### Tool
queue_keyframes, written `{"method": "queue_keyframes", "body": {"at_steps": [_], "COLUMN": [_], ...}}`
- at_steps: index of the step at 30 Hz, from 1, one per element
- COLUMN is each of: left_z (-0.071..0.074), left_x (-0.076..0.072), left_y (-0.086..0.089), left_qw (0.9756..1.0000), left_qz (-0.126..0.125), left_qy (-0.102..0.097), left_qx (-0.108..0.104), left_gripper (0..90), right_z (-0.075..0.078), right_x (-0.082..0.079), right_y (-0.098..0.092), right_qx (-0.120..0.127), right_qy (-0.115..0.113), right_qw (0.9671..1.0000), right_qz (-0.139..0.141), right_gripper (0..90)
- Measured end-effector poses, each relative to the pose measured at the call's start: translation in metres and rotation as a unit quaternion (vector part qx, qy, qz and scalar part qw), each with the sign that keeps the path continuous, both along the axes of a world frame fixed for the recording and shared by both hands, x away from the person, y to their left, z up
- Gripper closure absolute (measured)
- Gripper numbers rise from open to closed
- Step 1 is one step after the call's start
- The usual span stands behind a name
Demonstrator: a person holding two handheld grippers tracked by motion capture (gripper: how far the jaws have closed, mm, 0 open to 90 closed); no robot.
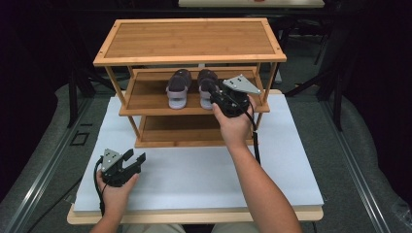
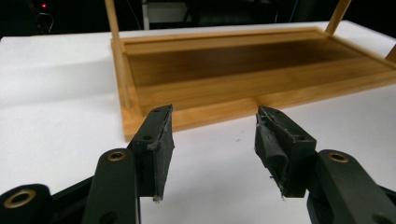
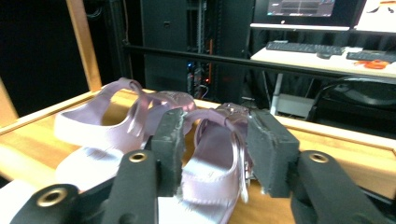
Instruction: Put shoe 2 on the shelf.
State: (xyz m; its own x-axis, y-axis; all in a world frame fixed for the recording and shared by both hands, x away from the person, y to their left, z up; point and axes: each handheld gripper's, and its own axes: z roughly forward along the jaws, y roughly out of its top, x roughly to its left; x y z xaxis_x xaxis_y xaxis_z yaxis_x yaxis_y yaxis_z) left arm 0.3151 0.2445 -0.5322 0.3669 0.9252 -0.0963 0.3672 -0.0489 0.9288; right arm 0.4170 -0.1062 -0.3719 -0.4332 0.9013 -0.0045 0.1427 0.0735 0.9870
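A pair of lilac sandals stands on the middle shelf (image 1: 150, 99) of a wooden rack (image 1: 189, 39). The left sandal (image 1: 178, 89) (image 3: 98, 130) sits apart from my right gripper (image 1: 209, 90) (image 3: 217, 149). My right gripper reaches into the shelf over the right sandal (image 1: 206, 80) (image 3: 212, 163). Its jaws stand open on either side of that sandal's strap, with the pads (image 3: 170, 140) not pressing on it. My left gripper (image 1: 135, 158) (image 2: 212, 140) hovers open and empty over the white board, in front of the rack's bottom shelf (image 2: 243, 60).
The rack stands on a white board (image 1: 194, 174) atop the table; its top shelf (image 1: 189, 36) and bottom shelf (image 1: 175, 128) are bare. Wooden posts (image 1: 116, 85) frame the shelf openings. A desk with a monitor (image 3: 303, 9) and keyboard stands behind the rack.
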Motion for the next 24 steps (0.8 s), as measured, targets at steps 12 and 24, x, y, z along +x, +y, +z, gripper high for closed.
{"method": "queue_keyframes", "body": {"at_steps": [12, 24], "left_z": [0.052, 0.108], "left_x": [0.017, 0.054], "left_y": [-0.02, -0.046], "left_qw": [0.9988, 0.9968], "left_qz": [-0.016, -0.032], "left_qy": [-0.047, -0.069], "left_qx": [0.002, 0.024], "left_gripper": [41.8, 52.4], "right_z": [0.0, -0.009], "right_x": [-0.024, -0.02], "right_y": [-0.03, -0.039], "right_qx": [-0.013, -0.015], "right_qy": [0.024, 0.037], "right_qw": [0.9993, 0.9988], "right_qz": [0.024, 0.03], "right_gripper": [53.3, 52.0]}}
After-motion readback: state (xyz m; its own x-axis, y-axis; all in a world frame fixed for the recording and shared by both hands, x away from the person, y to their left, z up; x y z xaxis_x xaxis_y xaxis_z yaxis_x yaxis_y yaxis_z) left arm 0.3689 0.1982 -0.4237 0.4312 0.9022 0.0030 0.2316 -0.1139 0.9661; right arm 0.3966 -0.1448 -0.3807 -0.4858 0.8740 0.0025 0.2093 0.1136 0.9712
